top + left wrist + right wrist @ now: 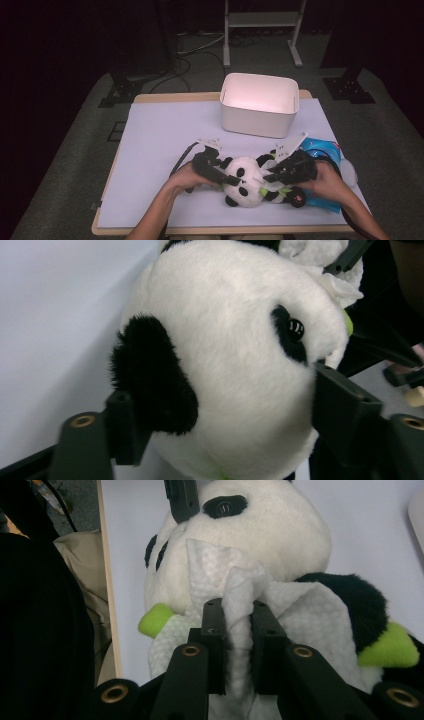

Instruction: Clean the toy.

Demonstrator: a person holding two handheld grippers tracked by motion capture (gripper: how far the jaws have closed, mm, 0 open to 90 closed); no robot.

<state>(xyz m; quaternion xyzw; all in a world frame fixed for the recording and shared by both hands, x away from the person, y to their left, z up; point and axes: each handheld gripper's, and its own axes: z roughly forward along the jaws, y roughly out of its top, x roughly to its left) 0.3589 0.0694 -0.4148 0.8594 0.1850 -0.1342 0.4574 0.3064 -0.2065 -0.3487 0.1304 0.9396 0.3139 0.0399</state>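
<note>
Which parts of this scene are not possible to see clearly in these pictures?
- Panda body, high view: covered by both grippers and hands.
- Panda's lower half, left gripper view: cut off by the bottom edge.
- Wipe lower end, right gripper view: hidden behind the jaws.
- Blue pack print, high view: too small, partly under the right hand.
- Box floor, high view: glare.

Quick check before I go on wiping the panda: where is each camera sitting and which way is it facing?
High view: above the near table edge, looking forward and down; both forearms, left tool, right tool.
Left gripper view: on the left tool, facing the panda's head between its jaws.
Right gripper view: on the right tool, pinching the white tissue against the panda.
Shared: all three show the panda.
</note>
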